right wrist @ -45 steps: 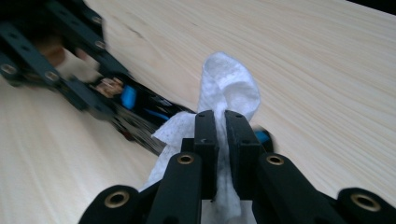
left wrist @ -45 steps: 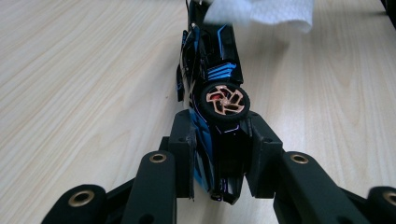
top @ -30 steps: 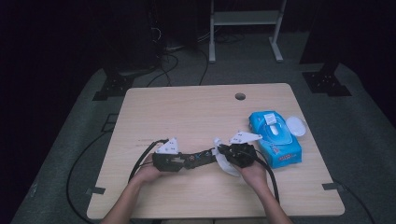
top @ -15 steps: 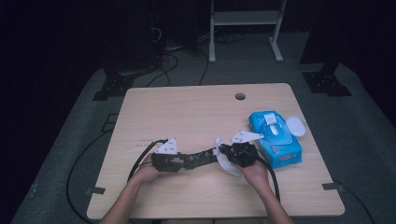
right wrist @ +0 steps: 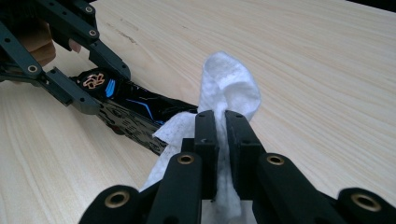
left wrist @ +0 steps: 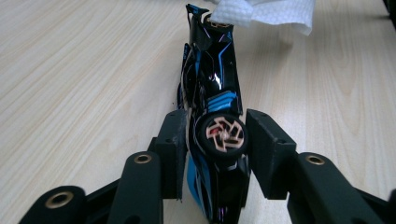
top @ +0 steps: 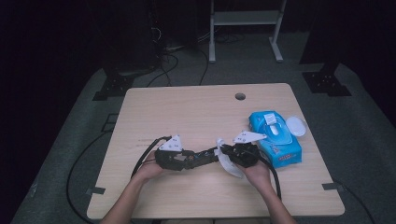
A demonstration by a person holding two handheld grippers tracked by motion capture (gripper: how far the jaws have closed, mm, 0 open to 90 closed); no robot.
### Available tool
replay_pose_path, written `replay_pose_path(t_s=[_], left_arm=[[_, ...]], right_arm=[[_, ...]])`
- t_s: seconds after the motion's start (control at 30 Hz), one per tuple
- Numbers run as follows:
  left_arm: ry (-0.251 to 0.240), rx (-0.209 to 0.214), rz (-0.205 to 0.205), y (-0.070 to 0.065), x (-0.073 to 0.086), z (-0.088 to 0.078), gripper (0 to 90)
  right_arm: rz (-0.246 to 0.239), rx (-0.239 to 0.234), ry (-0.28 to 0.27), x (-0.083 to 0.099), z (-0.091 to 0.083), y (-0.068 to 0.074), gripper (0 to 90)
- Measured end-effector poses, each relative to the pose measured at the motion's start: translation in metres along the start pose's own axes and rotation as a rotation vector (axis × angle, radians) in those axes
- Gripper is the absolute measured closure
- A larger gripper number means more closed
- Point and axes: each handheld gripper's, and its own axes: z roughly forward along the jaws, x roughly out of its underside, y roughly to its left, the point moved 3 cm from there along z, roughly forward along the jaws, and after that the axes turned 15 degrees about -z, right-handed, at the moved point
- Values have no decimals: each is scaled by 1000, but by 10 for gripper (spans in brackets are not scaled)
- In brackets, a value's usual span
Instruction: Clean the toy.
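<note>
A black and blue toy car (left wrist: 210,79) lies on its side on the table (top: 187,112), one copper-spoked wheel (left wrist: 223,134) turned up. My left gripper (left wrist: 215,114) has the car's rear between its jaws. They have just been opening, and the pads stand close along its sides without squeezing it. In the high view the left gripper (top: 194,159) points right, toward the right gripper (top: 224,151). My right gripper (right wrist: 220,116) is shut on a white wipe (right wrist: 229,79), which rests against the car's (right wrist: 140,105) nose. That wipe (left wrist: 266,11) covers the car's far tip.
A blue wipes pack (top: 275,140) with its white flap raised lies at the right, just behind the right hand. A round cable hole (top: 240,96) sits near the far edge. Black cables trail off the left and front edges.
</note>
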Motion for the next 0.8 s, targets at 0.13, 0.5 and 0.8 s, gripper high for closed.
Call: replay_pose_path(t_s=[0.13,0.5,0.8], left_arm=[[19,-18,12,-3,-10,4,547],[85,-27,27,-9,-32,24,531],[145,-43,30,-10,-41,41,531]], right_arm=[[2,5,0,1,-4,-2,832],[1,17,6,8,-13,-6,832],[11,23,4,13,-17,-8,831]])
